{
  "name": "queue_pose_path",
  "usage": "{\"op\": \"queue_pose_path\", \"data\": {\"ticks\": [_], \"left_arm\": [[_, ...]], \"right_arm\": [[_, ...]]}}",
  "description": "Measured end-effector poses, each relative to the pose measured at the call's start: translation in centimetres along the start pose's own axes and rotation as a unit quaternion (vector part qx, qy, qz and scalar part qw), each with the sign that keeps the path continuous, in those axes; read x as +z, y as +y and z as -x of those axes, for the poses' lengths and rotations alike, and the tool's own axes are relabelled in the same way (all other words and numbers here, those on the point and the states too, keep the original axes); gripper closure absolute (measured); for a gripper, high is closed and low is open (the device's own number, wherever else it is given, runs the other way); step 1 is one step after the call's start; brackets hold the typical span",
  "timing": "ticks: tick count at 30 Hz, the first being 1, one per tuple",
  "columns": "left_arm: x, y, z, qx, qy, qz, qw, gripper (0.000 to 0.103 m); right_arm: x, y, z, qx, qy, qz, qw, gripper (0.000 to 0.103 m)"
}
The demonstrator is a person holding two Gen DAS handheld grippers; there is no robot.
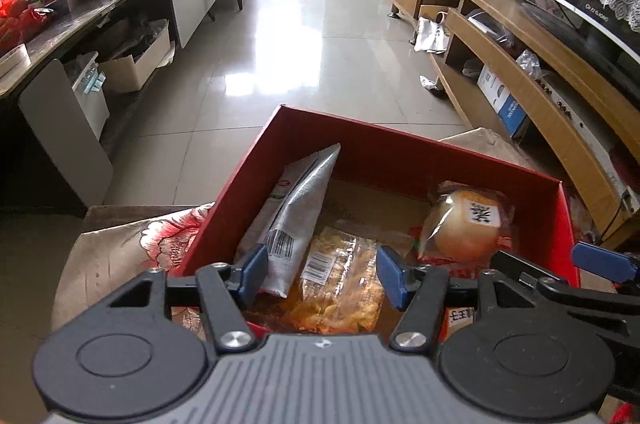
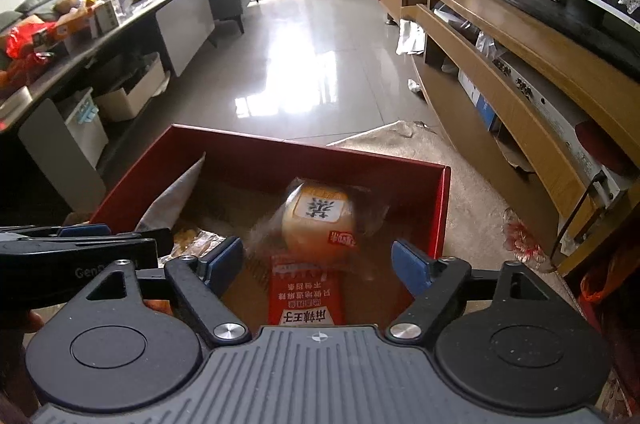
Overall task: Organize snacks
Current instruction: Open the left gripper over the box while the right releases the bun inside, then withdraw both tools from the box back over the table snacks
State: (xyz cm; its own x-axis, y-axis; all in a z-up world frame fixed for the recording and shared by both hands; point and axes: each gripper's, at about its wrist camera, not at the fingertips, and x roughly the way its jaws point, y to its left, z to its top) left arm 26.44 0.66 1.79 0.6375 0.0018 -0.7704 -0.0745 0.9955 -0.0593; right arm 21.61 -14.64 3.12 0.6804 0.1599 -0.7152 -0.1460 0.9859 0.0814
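- Snacks sit inside an open red cardboard box on a flowered cloth, and both grippers hang over its near edge.
- At the left side of the box, a long silver foil packet leans up against the left wall, its pointed top sticking above the rim.
- Next to it, a flat clear bag of golden crispy snacks lies on the box floor.
- The left gripper has its blue pads partly apart. The low corner of the silver packet and the clear bag show between them, but the pads squeeze nothing.
- Farther right, a round pale bun in a clear wrapper with a white label rests near the back wall.
- A red flat packet with white writing lies just in front of the bun.
- The right gripper has its jaws wide apart over the red packet and the bun, and holds nothing.
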Motion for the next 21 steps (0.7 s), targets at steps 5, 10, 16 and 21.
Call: {"op": "queue_pose_path", "data": {"ticks": [5,10,16,21], "left_arm": [[-0.6,0.1,1.2,-0.008,-0.002,-0.002,1.0,0.042],[-1.4,0.7,2.4,-0.013,-0.002,0.001,0.9999,0.042],[-2.9,1.6,3.7,-0.016,0.003,0.004,0.9999,0.041],[-4.4,2.3,4.6,-0.015,0.009,0.004,0.9998,0.041]], "right_arm": [[-0.2,0.1,1.1,-0.003,-0.005,-0.001,1.0,0.017],[-0.6,0.6,2.1,-0.005,-0.005,-0.003,1.0,0.017],[-1.8,1.0,3.2,-0.005,-0.001,-0.005,1.0,0.017],[-2.7,1.4,4.2,-0.001,-0.001,-0.004,1.0,0.017]]}}
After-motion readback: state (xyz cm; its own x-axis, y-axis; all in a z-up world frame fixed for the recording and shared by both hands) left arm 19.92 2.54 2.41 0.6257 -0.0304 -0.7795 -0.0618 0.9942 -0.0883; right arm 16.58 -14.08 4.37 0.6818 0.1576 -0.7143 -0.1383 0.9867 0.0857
